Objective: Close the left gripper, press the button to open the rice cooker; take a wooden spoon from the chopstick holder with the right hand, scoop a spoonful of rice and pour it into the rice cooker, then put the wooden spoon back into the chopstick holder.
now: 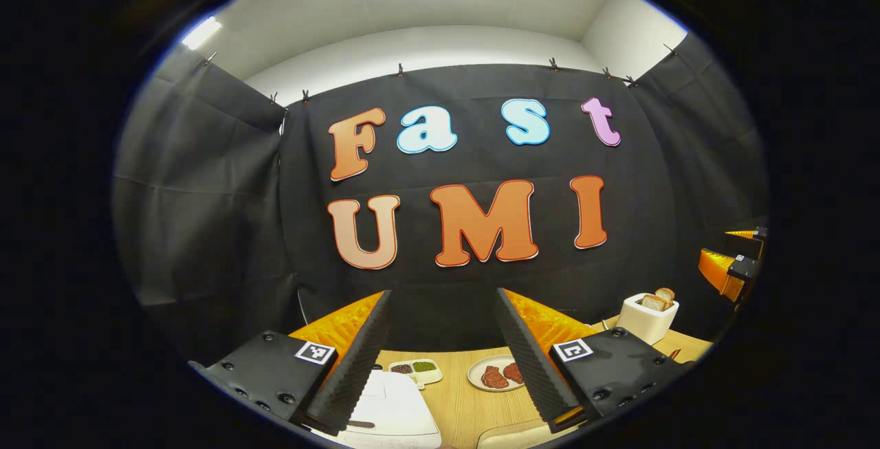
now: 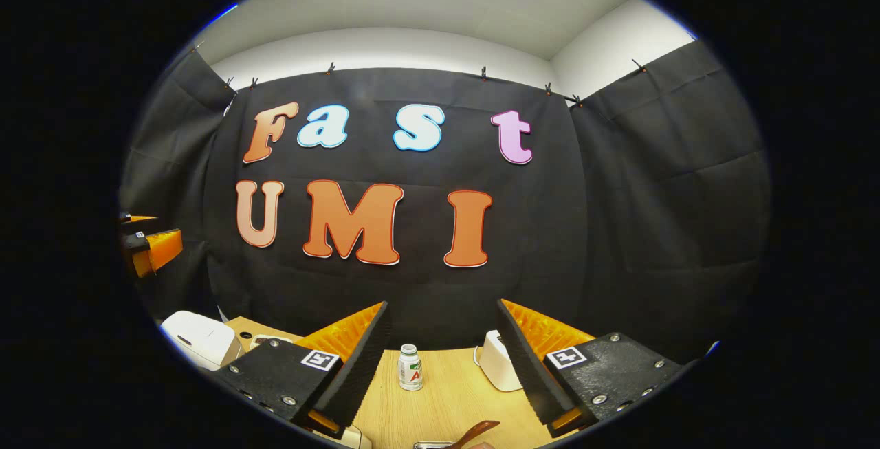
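In the left gripper view, the white rice cooker [image 1: 395, 404] sits low on the wooden table [image 1: 460, 401], its lid down, just beyond my left gripper [image 1: 443, 294], which is open and holds nothing. The right gripper [image 1: 732, 263] shows far off at the right edge. In the right gripper view, my right gripper [image 2: 443, 304] is open and empty, raised above the table [image 2: 440, 401]. A brown wooden spoon [image 2: 478, 430] pokes up at the bottom edge below it; what it stands in is cut off. The rice cooker [image 2: 199, 339] lies at the far left, under the left gripper [image 2: 148, 246].
Behind the cooker stand a divided dish of beans [image 1: 416, 368], a plate with meat pieces [image 1: 498, 373] and a white toaster with bread [image 1: 650, 315]. A small white bottle [image 2: 410, 366] and a white appliance [image 2: 496, 363] stand ahead of the right gripper.
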`<state>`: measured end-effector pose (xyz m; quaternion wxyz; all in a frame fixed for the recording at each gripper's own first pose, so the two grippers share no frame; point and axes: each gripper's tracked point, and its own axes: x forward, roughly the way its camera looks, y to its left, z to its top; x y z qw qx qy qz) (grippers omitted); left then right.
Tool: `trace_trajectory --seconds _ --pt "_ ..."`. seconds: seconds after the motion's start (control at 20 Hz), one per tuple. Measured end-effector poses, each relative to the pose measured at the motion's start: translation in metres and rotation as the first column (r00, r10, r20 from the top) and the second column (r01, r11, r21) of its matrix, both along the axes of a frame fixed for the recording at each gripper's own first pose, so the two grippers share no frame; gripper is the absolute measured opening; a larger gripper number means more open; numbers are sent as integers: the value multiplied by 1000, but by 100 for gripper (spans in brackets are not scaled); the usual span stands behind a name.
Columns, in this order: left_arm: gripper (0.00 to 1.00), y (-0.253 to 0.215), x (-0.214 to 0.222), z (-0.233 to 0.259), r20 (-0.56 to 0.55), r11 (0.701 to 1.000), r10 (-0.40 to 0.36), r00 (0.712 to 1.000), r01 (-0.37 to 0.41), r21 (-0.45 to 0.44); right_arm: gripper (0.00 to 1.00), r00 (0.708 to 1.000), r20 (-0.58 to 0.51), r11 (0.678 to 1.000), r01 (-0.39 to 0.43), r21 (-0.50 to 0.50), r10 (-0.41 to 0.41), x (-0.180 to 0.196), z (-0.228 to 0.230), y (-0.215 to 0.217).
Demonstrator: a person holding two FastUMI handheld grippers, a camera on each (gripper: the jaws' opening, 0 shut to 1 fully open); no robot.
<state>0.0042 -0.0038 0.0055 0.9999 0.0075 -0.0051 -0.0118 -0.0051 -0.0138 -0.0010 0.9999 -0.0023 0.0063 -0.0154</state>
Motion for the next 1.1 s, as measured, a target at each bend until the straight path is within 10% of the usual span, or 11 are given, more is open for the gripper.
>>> trace_trajectory --seconds 0.45,0.6,0.8,1.1 --pt "95 8 5 5 20 1000 9 1000 -9 6 94 1000 -11 1000 1 1 -1 4 0 -3" --pt "74 17 9 4 13 999 34 999 -34 15 94 1000 -13 1000 -1 -1 1 5 -1 -2" --pt "11 35 11 0 -12 995 94 995 -94 31 94 1000 -19 1000 -3 -7 3 9 -3 -2" --pt "5 74 33 -30 -150 985 170 974 -170 14 94 999 -41 1000 9 -7 -9 12 -11 -8"
